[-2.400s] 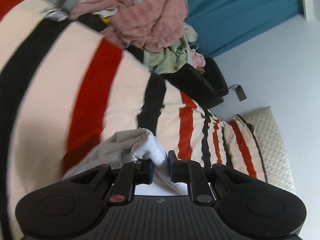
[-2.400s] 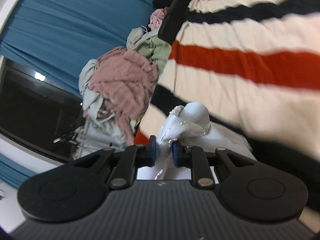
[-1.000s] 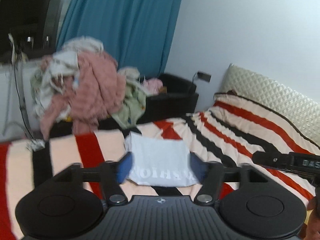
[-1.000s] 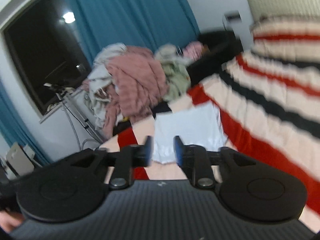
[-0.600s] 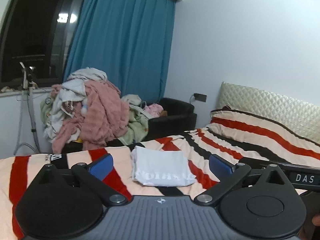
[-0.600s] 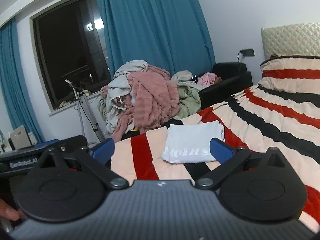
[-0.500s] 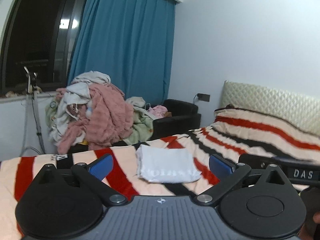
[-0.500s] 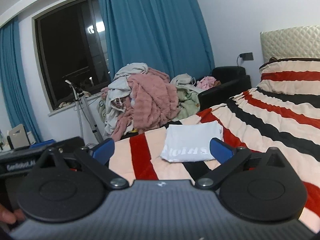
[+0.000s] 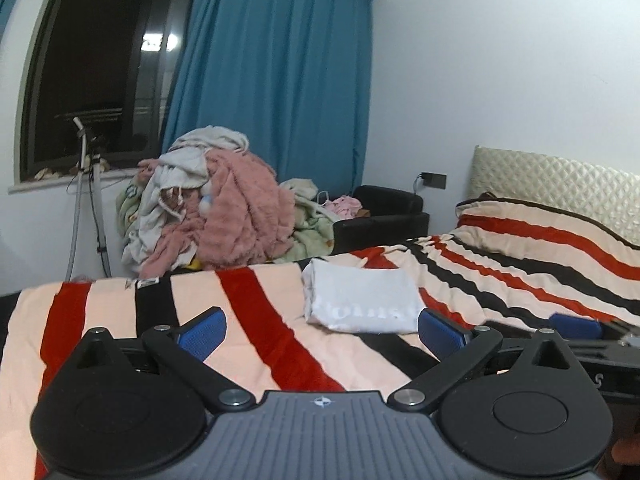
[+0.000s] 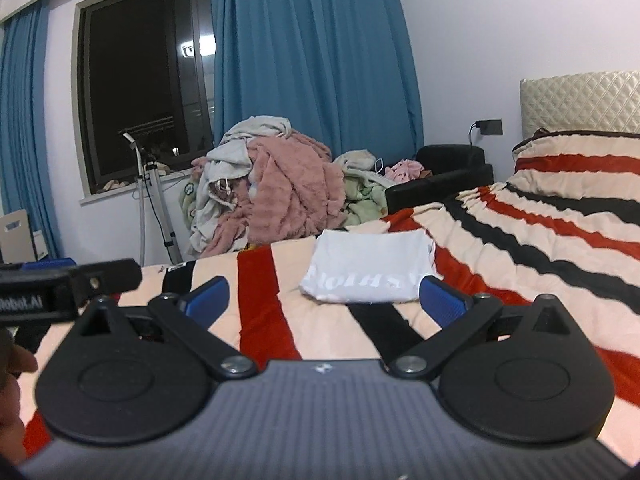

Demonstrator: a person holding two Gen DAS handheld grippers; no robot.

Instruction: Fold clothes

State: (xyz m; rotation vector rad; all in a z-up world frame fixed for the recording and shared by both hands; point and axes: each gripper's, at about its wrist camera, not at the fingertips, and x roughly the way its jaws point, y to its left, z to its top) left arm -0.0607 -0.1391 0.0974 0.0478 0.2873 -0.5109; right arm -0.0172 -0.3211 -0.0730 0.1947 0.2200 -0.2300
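Note:
A folded white garment (image 9: 360, 300) (image 10: 370, 276) with pale lettering lies flat on the striped bed cover (image 9: 256, 320) (image 10: 540, 248). My left gripper (image 9: 322, 330) stands wide open, well short of the garment, with nothing between its blue pads (image 9: 202, 332). My right gripper (image 10: 324, 298) is open just as wide and empty, also back from the garment. The right gripper's tip (image 9: 576, 326) shows at the right edge of the left wrist view. The left gripper's body (image 10: 68, 284) shows at the left edge of the right wrist view.
A tall heap of unfolded clothes (image 9: 216, 216) (image 10: 276, 196) in pink, white and green sits beyond the bed's far edge. A black armchair (image 9: 384, 216) holds more clothes. A metal stand (image 10: 156, 208) is by the window. A quilted headboard (image 9: 560, 184) is at right. A hand (image 10: 10, 400) shows at the lower left.
Both grippers let go of the white garment, opened wide and pulled back and lower. The garment now lies folded on the bed, farther from both.

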